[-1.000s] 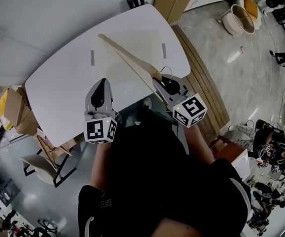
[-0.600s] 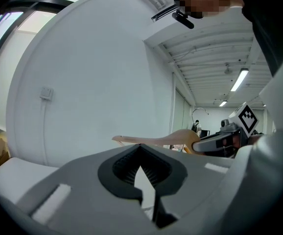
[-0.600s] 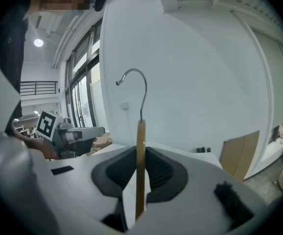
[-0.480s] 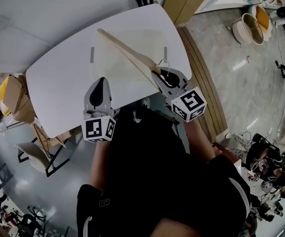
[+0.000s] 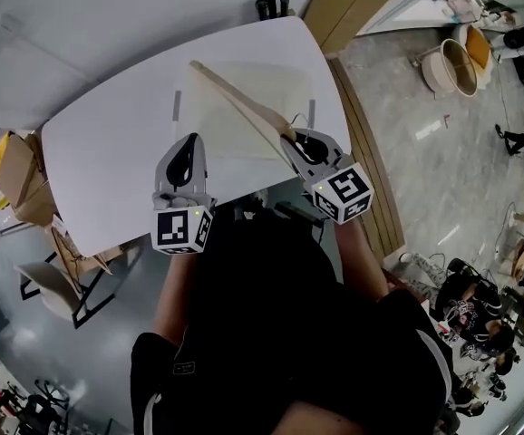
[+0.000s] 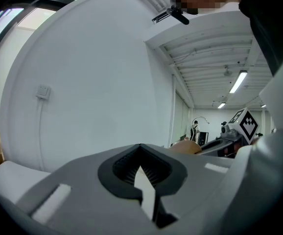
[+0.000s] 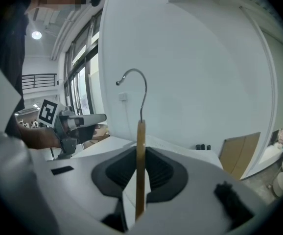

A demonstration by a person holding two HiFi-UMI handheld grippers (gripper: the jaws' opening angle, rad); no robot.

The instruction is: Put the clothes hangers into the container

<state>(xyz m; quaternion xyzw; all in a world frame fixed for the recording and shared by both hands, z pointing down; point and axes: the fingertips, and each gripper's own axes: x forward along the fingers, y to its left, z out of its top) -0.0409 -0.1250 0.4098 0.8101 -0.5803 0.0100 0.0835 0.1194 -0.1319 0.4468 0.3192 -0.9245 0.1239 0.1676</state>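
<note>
In the head view, a wooden clothes hanger [image 5: 239,102] lies slantwise above a clear, shallow container [image 5: 276,80] on the white table [image 5: 108,152]. My right gripper [image 5: 309,149] is shut on the hanger's middle, just below its metal hook. Seen from the right gripper view, the hanger's wood [image 7: 140,170] stands edge-on between the jaws of my right gripper [image 7: 140,153], and the hook [image 7: 134,80] curls above them. To the left, my left gripper [image 5: 186,163] hovers over the table's near edge, shut and empty; in its own view the left gripper [image 6: 140,151] faces the white wall.
Cardboard boxes [image 5: 13,179] and a chair [image 5: 58,284] sit below the table's left end. Two dark objects [image 5: 274,7] stand by the table's far edge, and a wooden board [image 5: 348,7] leans by the wall. A round tub [image 5: 451,66] rests on the floor at right.
Both grippers have shifted a little forward over the table's near side. The hanger stays in the right gripper and has come slightly lower over the container.
</note>
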